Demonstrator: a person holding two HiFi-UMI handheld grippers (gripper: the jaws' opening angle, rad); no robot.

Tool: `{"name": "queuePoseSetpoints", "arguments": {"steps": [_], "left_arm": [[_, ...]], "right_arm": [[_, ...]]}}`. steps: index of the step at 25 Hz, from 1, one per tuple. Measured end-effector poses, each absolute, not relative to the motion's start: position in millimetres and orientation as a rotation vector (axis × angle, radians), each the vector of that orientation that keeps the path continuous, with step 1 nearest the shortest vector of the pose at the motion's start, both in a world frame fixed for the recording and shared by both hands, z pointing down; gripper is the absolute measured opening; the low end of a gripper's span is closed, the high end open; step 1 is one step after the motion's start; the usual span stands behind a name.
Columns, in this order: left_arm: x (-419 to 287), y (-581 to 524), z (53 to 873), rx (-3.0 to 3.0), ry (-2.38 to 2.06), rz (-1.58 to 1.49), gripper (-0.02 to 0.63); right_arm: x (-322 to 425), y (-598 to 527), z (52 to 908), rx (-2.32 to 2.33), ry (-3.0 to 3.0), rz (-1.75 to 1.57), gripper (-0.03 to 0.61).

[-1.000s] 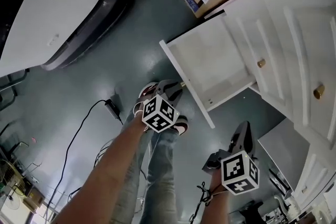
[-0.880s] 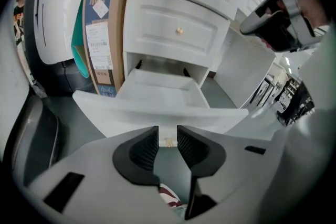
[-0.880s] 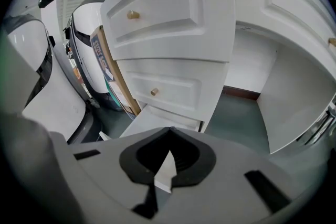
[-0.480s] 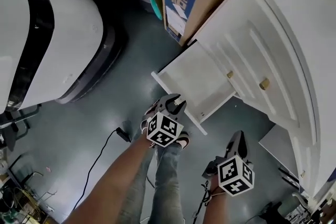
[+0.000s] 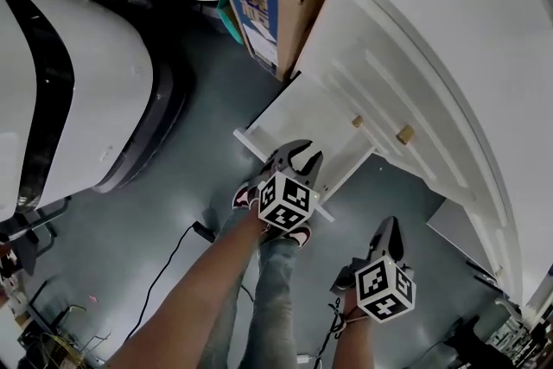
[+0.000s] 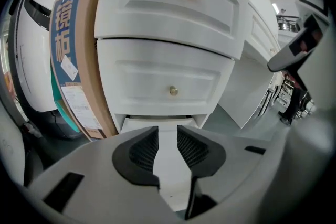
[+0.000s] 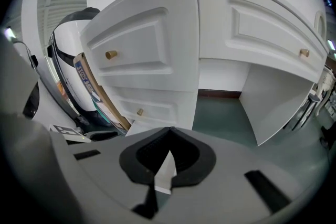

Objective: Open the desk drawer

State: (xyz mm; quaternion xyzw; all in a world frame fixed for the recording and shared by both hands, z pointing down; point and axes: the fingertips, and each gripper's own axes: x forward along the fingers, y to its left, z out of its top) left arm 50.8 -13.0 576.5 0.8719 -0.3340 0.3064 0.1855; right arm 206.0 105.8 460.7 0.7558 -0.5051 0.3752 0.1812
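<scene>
Cardboard box (image 6: 90, 60) beside desk: blue panel (image 6: 64, 29) w/ big white Chinese chars, top one prob. "镜", rest not legible. White stickers (image 6: 69, 67) on same box, print too small to read. Left marker cube (image 5: 286, 200) & right marker cube (image 5: 384, 289): b/w square codes, no letters.

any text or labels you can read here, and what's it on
"镜": large white character, as best it reads, on the blue panel of the cardboard box; any print below it is blurred.
White stickers on the box: print too small to read.
Marker cubes: black-and-white square patterns only, no words.
Desk: no text.
</scene>
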Motion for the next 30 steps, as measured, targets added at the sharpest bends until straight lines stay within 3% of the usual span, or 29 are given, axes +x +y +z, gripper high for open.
{"name": "queuePoseSetpoints", "arguments": {"steps": [30], "left_arm": [[133.8, -73.2, 560.8, 2.531, -0.830, 0.827, 0.121]], "right_arm": [[240.8, 96.4, 445.3, 2.272, -1.254, 1.149, 0.008]]}}
